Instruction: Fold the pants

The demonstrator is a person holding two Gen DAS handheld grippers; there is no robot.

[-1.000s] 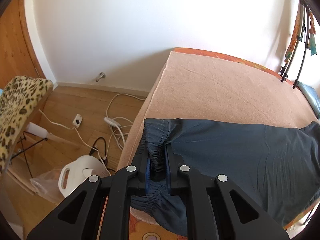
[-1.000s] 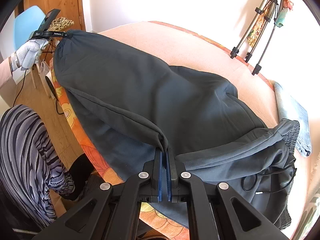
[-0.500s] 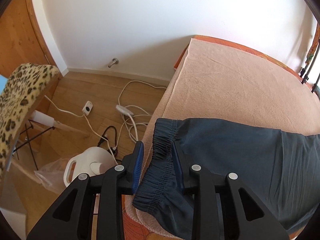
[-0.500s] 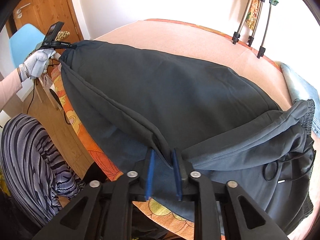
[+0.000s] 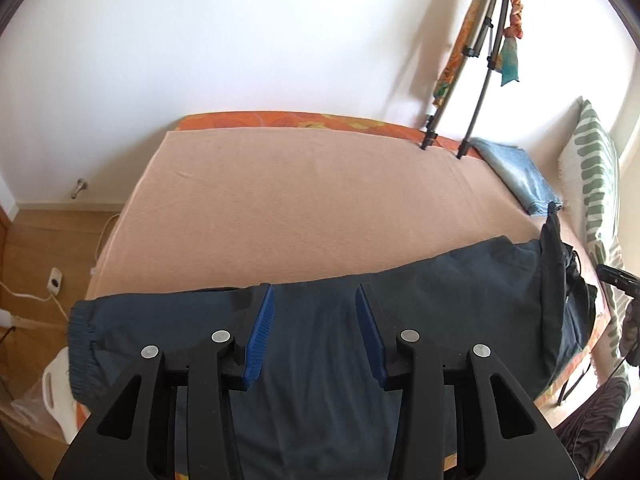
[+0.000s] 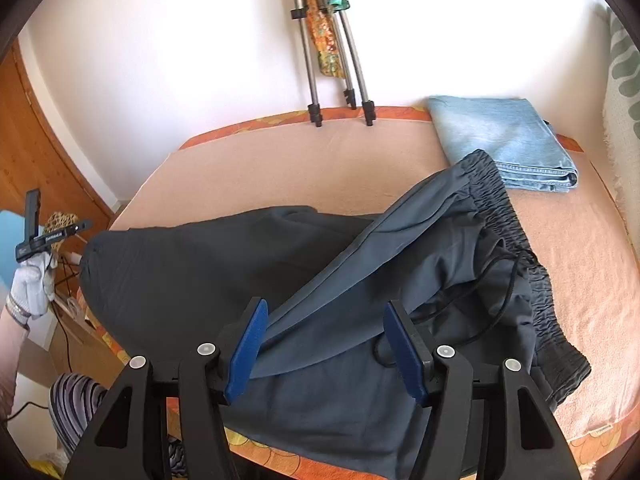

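Both pairs of jaws are letting go. The left gripper (image 5: 315,334) has its blue pads spreading, and the dark navy drawstring pants (image 5: 420,292) lie flat below and beyond them, nothing pinched. The right gripper (image 6: 326,350) is opening too; a raised fold of the same cloth runs up from between its pads towards the gathered elastic waistband (image 6: 516,236), but the pads no longer press on it.

So where do the pants sit? They lie along the near edge of the peach-covered bed (image 5: 300,200), their long axis crossing straight in front of both sets of jaws. From the left jaws, the cuffed leg end (image 5: 82,332) lies off to the left. From the right jaws, the waistband is ahead and to the right, with the black cord (image 6: 496,284) looped loose inside, and the legs stretch away left towards the person's gloved hand (image 6: 30,280).

My read: the next fold brings one end over the other along that axis. Each gripper sits nearest its own end, the left by the cuffs, the right by the waist.
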